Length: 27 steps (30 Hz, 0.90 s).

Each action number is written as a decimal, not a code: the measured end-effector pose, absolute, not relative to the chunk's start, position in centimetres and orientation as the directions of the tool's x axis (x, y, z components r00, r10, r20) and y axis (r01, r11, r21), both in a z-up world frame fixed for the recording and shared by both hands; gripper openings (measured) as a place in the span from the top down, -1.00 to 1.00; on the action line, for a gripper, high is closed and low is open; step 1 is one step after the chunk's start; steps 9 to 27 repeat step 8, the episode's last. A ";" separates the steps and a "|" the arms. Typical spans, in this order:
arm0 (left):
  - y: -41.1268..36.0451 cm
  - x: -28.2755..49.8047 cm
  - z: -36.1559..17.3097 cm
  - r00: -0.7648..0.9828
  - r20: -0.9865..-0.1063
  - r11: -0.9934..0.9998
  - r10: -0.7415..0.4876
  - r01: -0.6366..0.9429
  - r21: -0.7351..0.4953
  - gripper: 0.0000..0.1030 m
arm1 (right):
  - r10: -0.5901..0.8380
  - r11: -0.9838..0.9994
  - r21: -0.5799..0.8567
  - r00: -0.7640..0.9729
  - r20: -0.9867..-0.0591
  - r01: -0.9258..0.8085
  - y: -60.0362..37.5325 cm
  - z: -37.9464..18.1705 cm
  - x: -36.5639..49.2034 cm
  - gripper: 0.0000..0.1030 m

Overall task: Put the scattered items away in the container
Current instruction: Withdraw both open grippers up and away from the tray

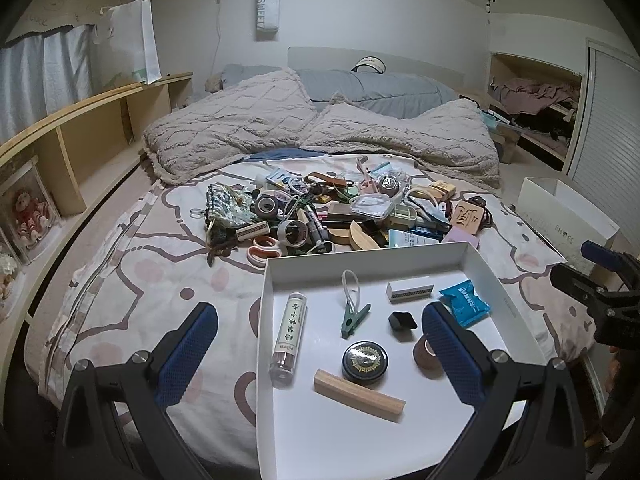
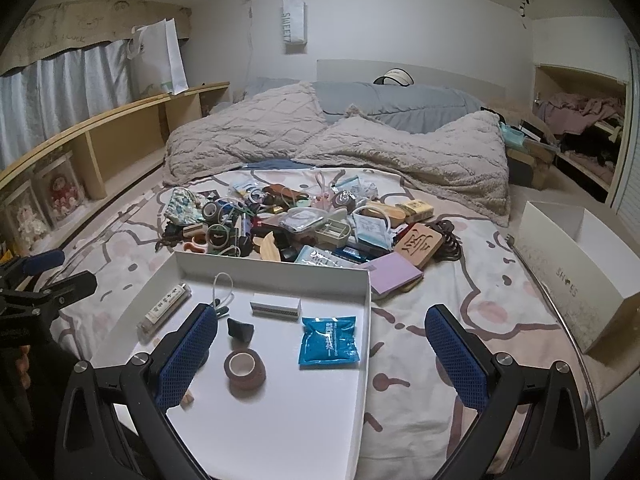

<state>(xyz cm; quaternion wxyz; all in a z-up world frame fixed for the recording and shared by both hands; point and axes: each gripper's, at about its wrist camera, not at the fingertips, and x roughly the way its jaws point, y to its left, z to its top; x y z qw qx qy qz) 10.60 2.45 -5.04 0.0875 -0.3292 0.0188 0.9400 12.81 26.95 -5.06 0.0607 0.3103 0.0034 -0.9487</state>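
Both my tongs stand wide open with nothing in them: left tongs [image 1: 320, 344] over the white tray [image 1: 486, 266], right tongs [image 2: 322, 344] over its right edge. Tray sits on the bed and holds a wooden block [image 1: 359, 395], round tin [image 1: 365, 361], tape roll [image 2: 245, 370], blue packet [image 2: 329, 342], green clip [image 1: 354, 319] and tube [image 1: 288, 340]. Beyond its far wall lies the scattered pile [image 1: 332, 210], then the pillows [image 1: 240, 120].

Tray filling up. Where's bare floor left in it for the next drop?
Near end of the white tray, below the wooden block and tape roll, is bare. So is the strip along its right wall beside the blue packet. The middle is crowded, around the green clip and round tin.
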 end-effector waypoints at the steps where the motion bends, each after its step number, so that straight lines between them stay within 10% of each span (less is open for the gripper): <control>1: 2.5 10.6 -5.1 -0.768 -0.623 -0.984 0.152 -0.177 -0.022 -1.00 | -0.113 -0.993 0.032 -0.799 -0.590 0.117 26.9 -5.1 12.8 -1.00; 27: 2.3 10.6 -5.2 -0.769 -0.623 -0.985 0.147 -0.173 -0.019 -1.00 | -0.112 -0.993 0.035 -0.798 -0.592 0.113 26.9 -5.1 12.8 -1.00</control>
